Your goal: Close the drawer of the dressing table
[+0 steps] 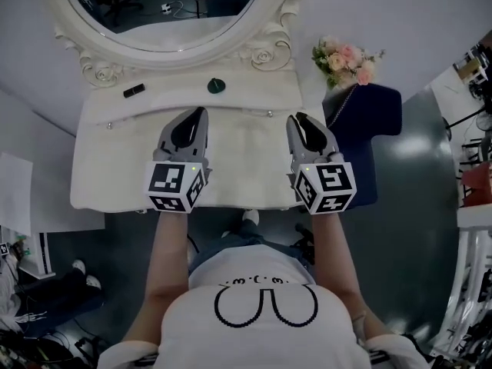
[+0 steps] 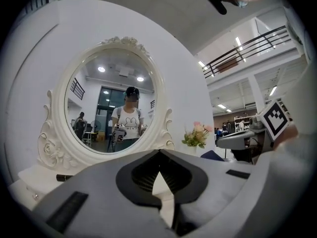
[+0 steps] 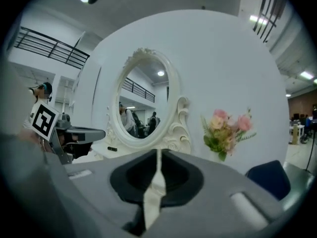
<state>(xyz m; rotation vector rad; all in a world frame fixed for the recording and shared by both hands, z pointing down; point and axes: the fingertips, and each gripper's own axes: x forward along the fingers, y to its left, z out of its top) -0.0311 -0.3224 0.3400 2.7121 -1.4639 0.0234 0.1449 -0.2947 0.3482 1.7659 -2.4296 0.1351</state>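
The white dressing table (image 1: 100,167) stands in front of me, with an oval mirror (image 1: 165,21) at its back. Under the mirror runs a raised ledge whose front carries two small knobs (image 1: 269,114). From above no drawer stands out, and the table's front face is hidden below its edge. My left gripper (image 1: 201,114) hovers over the middle of the tabletop, pointing at the ledge. Its jaws (image 2: 159,152) meet at the tips with nothing between them. My right gripper (image 1: 298,118) hangs beside it to the right, also with its tips together (image 3: 158,152) and holding nothing.
A small black bar (image 1: 134,91) and a dark green round thing (image 1: 217,86) lie on the ledge. A pink flower bunch (image 1: 344,60) stands at the right, above a dark blue seat (image 1: 369,121). A white cabinet (image 1: 19,198) stands at the left, racks at the right.
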